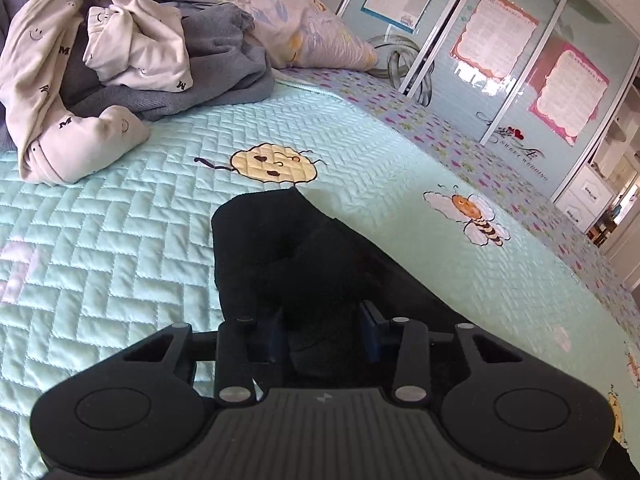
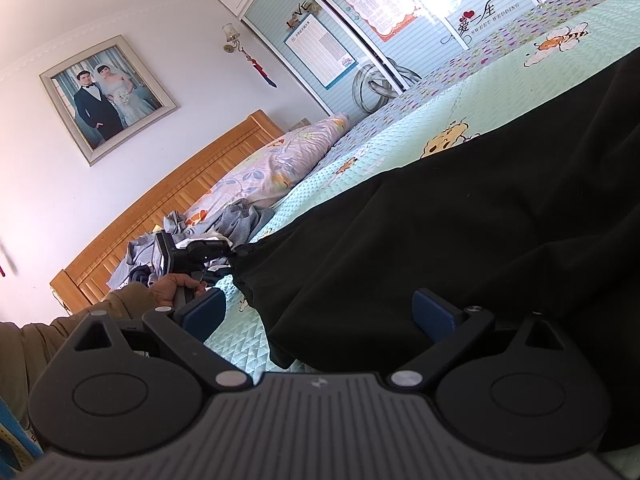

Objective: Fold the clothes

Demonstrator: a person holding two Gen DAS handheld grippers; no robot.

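A black garment [image 1: 280, 248] lies bunched on the mint quilted bedspread [image 1: 120, 240]. My left gripper [image 1: 323, 320] is shut on a fold of it, and the cloth fills the gap between the blue pads [image 1: 370, 332]. In the right wrist view the same garment [image 2: 460, 220] spreads wide across the bed. One corner is drawn to a point at the left gripper [image 2: 224, 254], which a hand [image 2: 176, 284] holds. My right gripper [image 2: 320, 312] stands open. Its pads [image 2: 204, 312] are far apart, and the garment's near edge lies between them without being pinched.
A heap of clothes sits at the far left: a white smiley-print garment [image 1: 100, 52] over a grey-blue sweater [image 1: 224, 60]. A floral pillow [image 1: 288, 12] lies behind it, near the wooden headboard [image 2: 180, 208]. Mirrored wardrobe doors [image 1: 500, 60] stand beyond the bed's far edge.
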